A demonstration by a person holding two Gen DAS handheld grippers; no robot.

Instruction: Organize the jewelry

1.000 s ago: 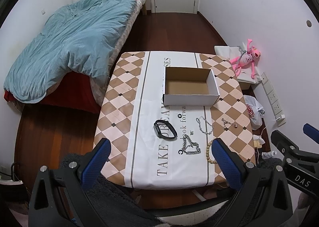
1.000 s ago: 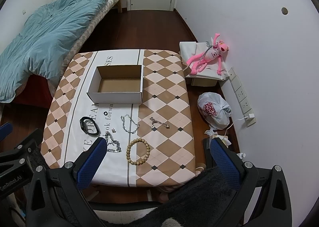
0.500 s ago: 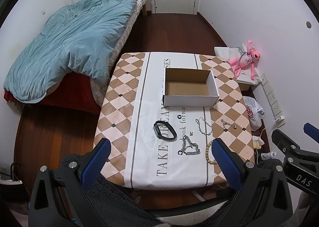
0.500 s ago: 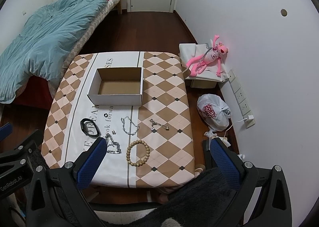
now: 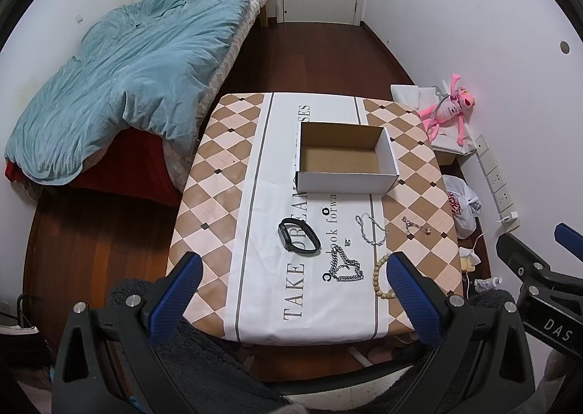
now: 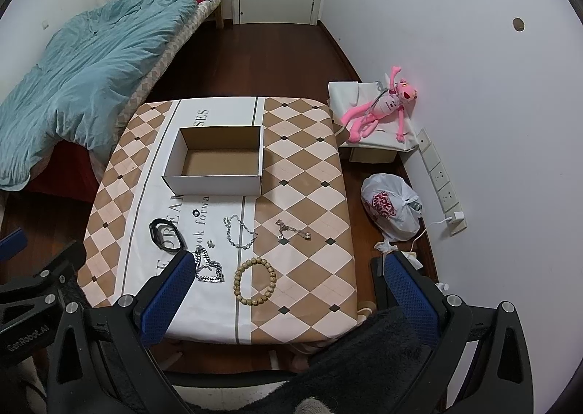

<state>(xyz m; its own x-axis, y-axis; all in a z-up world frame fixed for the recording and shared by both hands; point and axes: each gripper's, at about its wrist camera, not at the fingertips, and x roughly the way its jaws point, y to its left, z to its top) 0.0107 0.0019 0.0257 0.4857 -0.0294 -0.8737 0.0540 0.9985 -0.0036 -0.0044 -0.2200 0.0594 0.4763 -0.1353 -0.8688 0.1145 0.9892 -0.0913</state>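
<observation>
An open, empty cardboard box (image 5: pixel 346 159) (image 6: pixel 216 159) stands mid-table. In front of it lie a black wristband (image 5: pixel 299 240) (image 6: pixel 167 235), a thin silver chain (image 5: pixel 371 230) (image 6: pixel 238 232), a small charm bracelet (image 5: pixel 417 229) (image 6: pixel 293 232), a thick silver chain (image 5: pixel 344 264) (image 6: pixel 209 268), a wooden bead bracelet (image 5: pixel 380 279) (image 6: pixel 254 281) and tiny rings. My left gripper (image 5: pixel 291 294) and right gripper (image 6: pixel 284 290) are both open and empty, high above the table's near edge.
The table (image 5: pixel 218 177) has a checkered cloth with a white printed strip. A bed with a blue quilt (image 5: pixel 127 79) is at left. At right, near the wall, are a pink plush toy (image 6: pixel 379 108) and a white bag (image 6: pixel 391 206).
Both views have drifted slightly; the table and box sit a little lower and farther in frame. Nothing on the table moved. Both grippers remain open.
</observation>
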